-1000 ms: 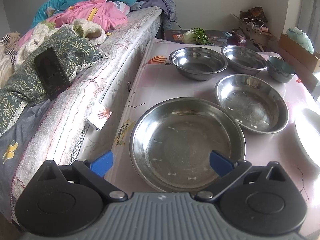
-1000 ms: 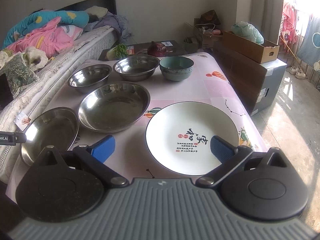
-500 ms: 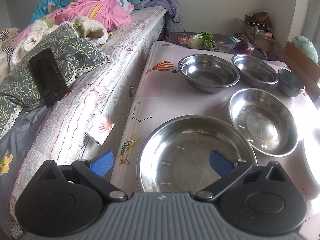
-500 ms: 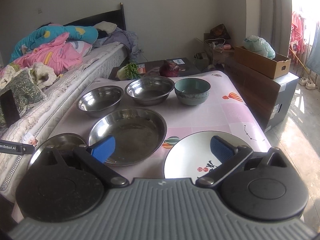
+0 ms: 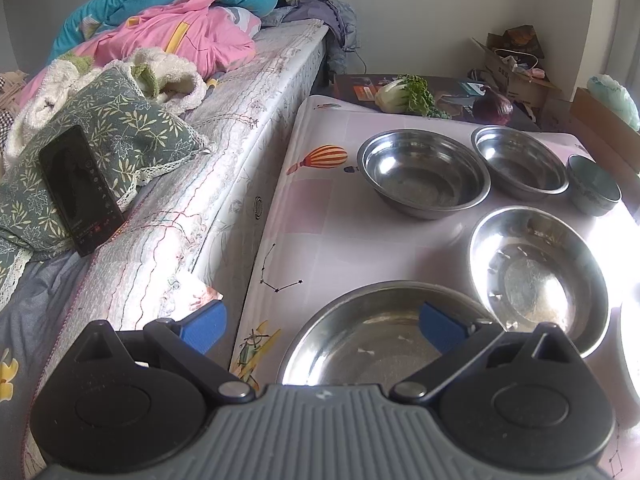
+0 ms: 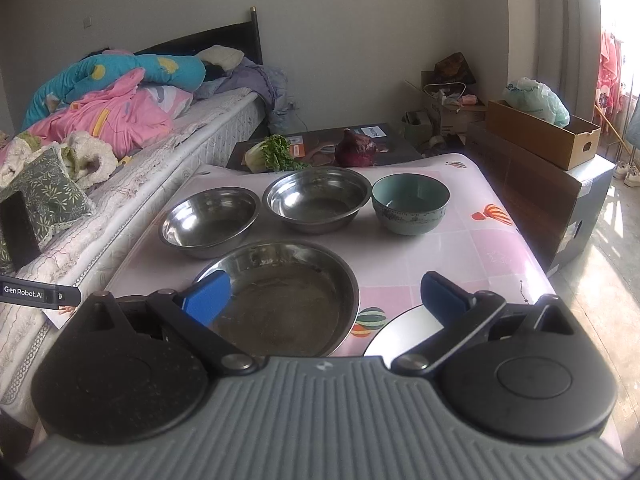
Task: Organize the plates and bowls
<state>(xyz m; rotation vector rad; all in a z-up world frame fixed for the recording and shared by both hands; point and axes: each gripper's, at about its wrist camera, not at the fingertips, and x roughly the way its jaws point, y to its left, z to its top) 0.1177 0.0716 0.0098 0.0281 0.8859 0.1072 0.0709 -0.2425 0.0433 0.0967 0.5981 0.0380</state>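
1. The left gripper (image 5: 322, 326) has drawn back and swung toward the bed; the large shallow steel pan (image 5: 372, 340) now sits lower in its view, partly hidden by the gripper body.
2. The right gripper (image 6: 326, 296) has pulled back too (jaws wide as before); the white round plate with black rim (image 6: 404, 332) shows only as a sliver.

Beside the glossy teal ceramic bowl (image 6: 410, 203), four round polished steel bowls (image 6: 318, 199) are gleaming on the smooth pink plastic tablecloth (image 6: 496, 248); beyond it, a matt brown cardboard box (image 6: 540, 136) is sitting.
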